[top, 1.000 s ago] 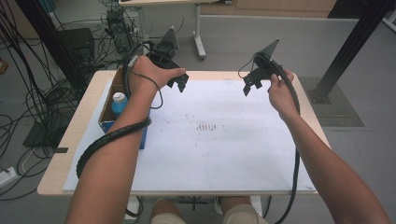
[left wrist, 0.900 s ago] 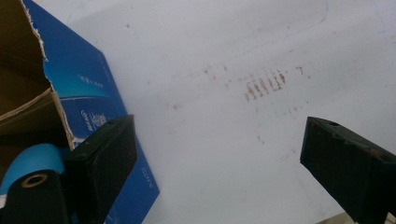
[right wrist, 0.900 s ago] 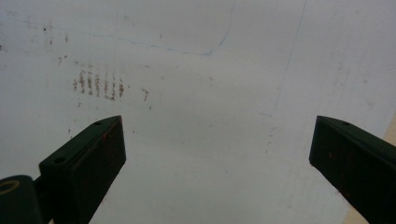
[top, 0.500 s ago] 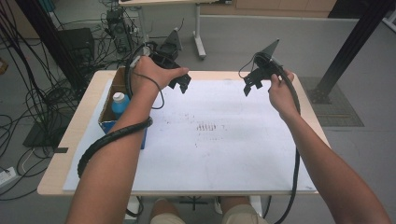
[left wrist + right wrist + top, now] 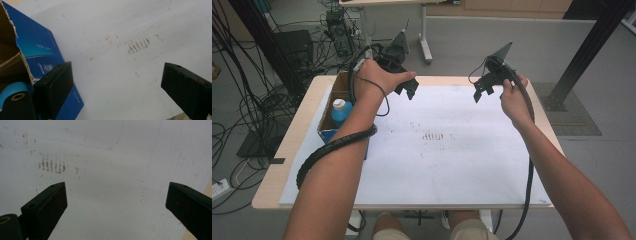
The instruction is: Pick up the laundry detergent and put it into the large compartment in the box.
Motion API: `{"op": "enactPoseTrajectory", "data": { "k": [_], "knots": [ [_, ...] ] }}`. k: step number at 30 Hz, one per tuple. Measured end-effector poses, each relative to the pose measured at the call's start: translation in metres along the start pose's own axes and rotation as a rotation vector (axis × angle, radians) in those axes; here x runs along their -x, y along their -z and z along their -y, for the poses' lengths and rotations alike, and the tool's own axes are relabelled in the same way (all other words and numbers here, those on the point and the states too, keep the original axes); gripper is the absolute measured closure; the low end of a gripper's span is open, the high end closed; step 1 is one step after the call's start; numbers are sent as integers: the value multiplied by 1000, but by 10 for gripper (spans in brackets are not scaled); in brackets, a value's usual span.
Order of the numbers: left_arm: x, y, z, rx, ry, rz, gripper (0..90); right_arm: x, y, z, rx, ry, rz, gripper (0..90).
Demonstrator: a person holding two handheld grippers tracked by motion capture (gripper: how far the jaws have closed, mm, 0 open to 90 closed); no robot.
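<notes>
both pairs of jaws stand wide over the white sheet

fingers of the left gripper (image 5: 410, 91) are spread well apart with nothing between them, and the left gripper view shows one black pad (image 5: 53, 86) just above the blue side of the box. fingers of the right gripper (image 5: 481, 91) are just as wide, bare white sheet showing between them in the right gripper view. both grippers hang above the far half of the table, well apart from each other, each in one of the person's hands.

grey floor (image 5: 522, 45) stretches beyond the table, with a tangle of black cables (image 5: 257, 110) at the left and a dark post (image 5: 592, 45) on a mat at the right. a pale wooden table (image 5: 292, 145) carries a large white sheet (image 5: 437, 170) that covers nearly all of its top. faint rows of reddish-brown marks (image 5: 434, 136) sit near the sheet's middle. at the table's left edge stands an open blue cardboard box (image 5: 328, 134), and a blue bottle with a white cap (image 5: 342, 111) stands upright inside it, near the left gripper.
</notes>
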State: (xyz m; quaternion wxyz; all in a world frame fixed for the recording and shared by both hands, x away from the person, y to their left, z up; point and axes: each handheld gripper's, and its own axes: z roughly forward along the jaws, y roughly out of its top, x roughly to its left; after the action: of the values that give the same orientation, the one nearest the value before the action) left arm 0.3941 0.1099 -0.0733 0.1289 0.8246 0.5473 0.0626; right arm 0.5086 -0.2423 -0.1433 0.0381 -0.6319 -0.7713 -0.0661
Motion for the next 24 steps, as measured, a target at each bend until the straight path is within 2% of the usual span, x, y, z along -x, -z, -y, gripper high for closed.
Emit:
{"op": "enactPoseTrajectory", "data": {
  "k": [12, 24],
  "knots": [
    [3, 3, -2, 9, -2, -8, 112, 0, 0, 0, -2, 1, -5, 37],
    [9, 8, -11, 17, -13, -17, 113, 4, 2, 2, 1, -3, -8, 37]
  ]
}}
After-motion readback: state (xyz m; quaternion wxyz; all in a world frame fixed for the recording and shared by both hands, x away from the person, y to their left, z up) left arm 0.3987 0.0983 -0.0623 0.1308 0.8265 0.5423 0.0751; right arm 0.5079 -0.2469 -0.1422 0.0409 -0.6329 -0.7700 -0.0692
